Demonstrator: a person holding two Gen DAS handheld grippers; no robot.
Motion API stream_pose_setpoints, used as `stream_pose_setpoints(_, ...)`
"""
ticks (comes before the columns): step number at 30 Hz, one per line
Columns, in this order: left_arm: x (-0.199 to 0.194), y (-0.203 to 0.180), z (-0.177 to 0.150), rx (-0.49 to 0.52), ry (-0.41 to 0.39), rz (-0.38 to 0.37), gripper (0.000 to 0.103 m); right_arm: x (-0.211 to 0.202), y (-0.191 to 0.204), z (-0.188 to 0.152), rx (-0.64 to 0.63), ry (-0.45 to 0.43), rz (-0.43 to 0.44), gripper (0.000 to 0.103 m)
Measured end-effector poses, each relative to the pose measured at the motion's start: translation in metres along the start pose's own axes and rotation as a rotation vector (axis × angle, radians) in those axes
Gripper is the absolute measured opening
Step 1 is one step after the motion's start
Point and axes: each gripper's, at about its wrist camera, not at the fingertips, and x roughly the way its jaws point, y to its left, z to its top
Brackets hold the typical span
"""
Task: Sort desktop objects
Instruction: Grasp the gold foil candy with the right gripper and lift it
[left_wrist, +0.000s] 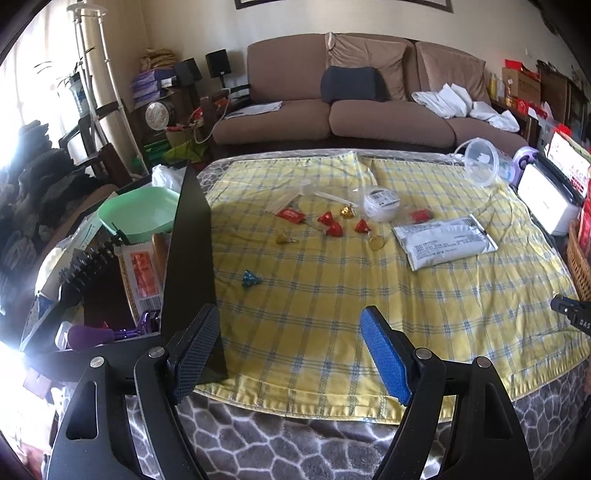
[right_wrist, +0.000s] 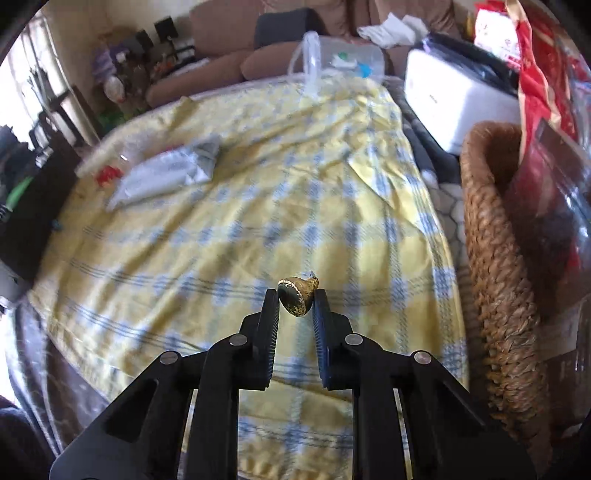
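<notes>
The right tongs (right_wrist: 295, 301) pinch a gold foil candy (right_wrist: 297, 297) above the yellow checked cloth (right_wrist: 221, 240), and the wicker basket (right_wrist: 495, 266) stands just to their right, the likely drop spot. The left tongs (left_wrist: 291, 354) hang wide and empty, far from the basket.

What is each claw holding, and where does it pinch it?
The right claw pinches a gold foil candy by its sides near the fingertips. The left claw is open, holding nothing.
</notes>
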Motion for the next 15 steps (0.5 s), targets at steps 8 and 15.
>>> stream_pose_setpoints(8, 0.041, 0.008, 0.003, -0.013, 0.009, 0.041, 0.080, -0.014, 0.050, 0.029, -0.024, -0.161, 0.137, 0.017)
stream_pose_setpoints(15, 0.106, -0.040, 0.018, -0.003, 0.117, 0.154, 0.084, 0.004, 0.094, 0.025, 0.032, -0.152, 0.282, 0.017)
